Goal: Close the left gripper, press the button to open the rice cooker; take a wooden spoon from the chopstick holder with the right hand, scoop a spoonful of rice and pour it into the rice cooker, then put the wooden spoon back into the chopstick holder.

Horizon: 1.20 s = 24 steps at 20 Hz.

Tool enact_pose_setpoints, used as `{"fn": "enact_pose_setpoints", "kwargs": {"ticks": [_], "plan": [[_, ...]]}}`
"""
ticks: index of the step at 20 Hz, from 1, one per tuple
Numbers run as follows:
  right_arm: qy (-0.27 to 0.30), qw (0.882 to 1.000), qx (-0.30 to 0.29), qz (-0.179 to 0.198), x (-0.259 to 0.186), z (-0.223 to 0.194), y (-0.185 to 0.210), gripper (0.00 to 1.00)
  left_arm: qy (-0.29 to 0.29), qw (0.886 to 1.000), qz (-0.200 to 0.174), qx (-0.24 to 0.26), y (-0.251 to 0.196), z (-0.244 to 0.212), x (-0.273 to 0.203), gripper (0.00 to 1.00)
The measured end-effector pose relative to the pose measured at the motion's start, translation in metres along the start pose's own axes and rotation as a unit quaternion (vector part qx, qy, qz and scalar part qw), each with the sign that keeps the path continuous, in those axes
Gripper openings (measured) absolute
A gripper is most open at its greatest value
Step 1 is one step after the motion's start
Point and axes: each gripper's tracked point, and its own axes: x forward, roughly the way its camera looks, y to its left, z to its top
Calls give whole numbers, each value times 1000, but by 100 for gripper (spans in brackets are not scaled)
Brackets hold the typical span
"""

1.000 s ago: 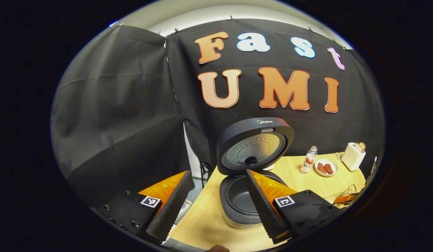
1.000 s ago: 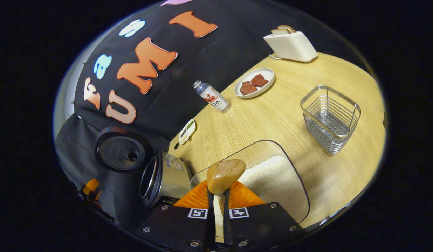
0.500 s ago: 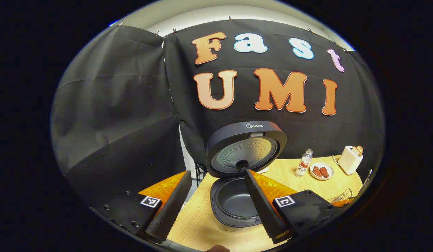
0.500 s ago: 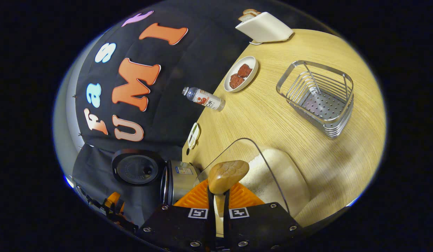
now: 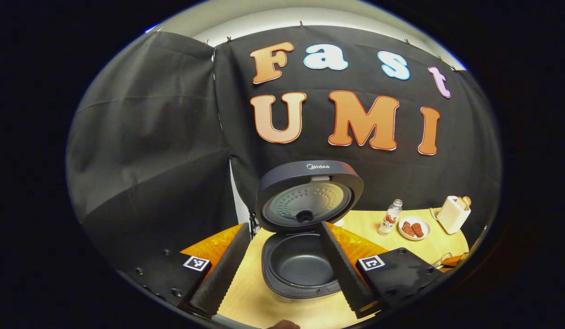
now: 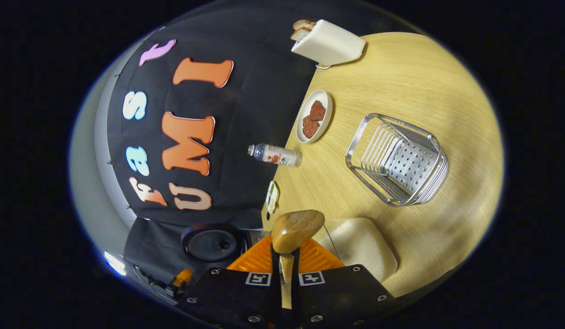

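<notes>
On the pale wood-grain table [image 5: 250, 297], at its left edge in the left gripper view, the rice cooker [image 5: 301, 269] stands open, its lid [image 5: 310, 194] raised upright against the black cloth wall and its dark inner pot bare. A brand name in small pale letters sits on the lid's top rim, too small to spell out surely. The left claw [image 5: 278, 269] hangs in front of the cooker, fingers spread wide with nothing between them. Farther right along the back edge stand a small bottle [image 5: 388, 218] with a red-and-white label whose print cannot be read, a white plate [image 5: 413, 228] with two reddish-brown pieces, and a white toaster [image 5: 451, 214] with bread in it.

Seen from the right gripper view, tilted hard sideways, the right claw [image 6: 286, 260] is clamped tight on the handle of the wooden spoon [image 6: 295, 230], whose bowl rises just above the fingertips. Just right of the spoon lies white rice [image 6: 360, 244] in a clear container. Beyond it the wire chopstick holder [image 6: 399, 160] stands on the table, apart from plate and bottle.
</notes>
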Motion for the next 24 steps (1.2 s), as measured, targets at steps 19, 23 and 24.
{"fn": "enact_pose_setpoints", "kwargs": {"ticks": [19, 23, 24], "plan": [[88, 985, 81, 122, 91, -48, 170, 8, -23, 994, 91, -47, 101, -10, -18, 100], [115, 985, 59, 115, 132, -75, 194, 8, -27, 990, 122, -62, 133, -14, -26, 100], [119, 985, 52, 109, 142, -81, 197, 8, -28, 989, 130, -64, 140, -15, -32, 100]]}}
